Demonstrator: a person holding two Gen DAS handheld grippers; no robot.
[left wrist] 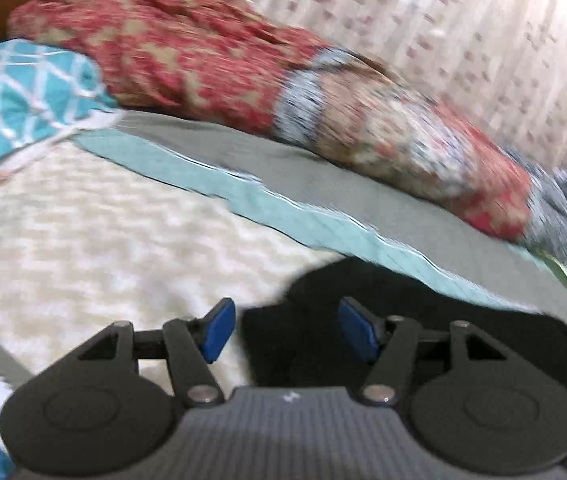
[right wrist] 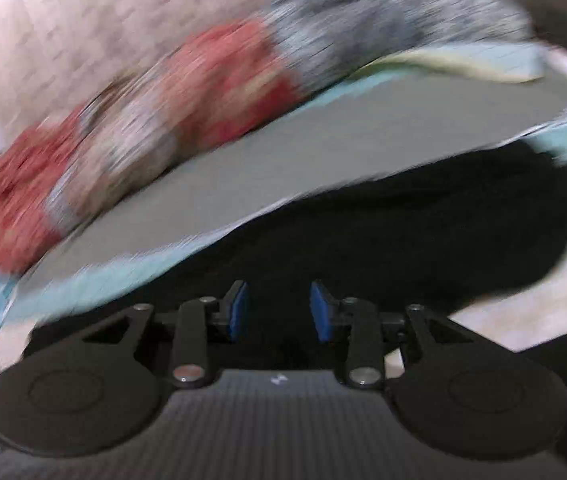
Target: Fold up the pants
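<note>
Cream patterned bedding [left wrist: 103,220] spreads at nine o'clock, a red patterned blanket [left wrist: 187,52] bunched at twelve. Left gripper [left wrist: 279,330] gapes about halfway, empty, the black pants [left wrist: 311,292] just beyond at one o'clock. Right gripper [right wrist: 279,310], narrower and empty, hovers over the pants' dark spread [right wrist: 403,216]. Both views are blurred; a hasty pinch could miss the hem or catch the teal sheet [left wrist: 323,216].

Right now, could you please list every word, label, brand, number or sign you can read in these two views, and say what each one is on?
No readable words or numbers in either view.
Small white mark on the grey ribbed body of the left tool: a logo-like sign, too small to read.
The same kind of white mark on the right tool: also unreadable.
Black pants, red patterned fabric and teal patterned cloth: patterns only, no text.
</note>
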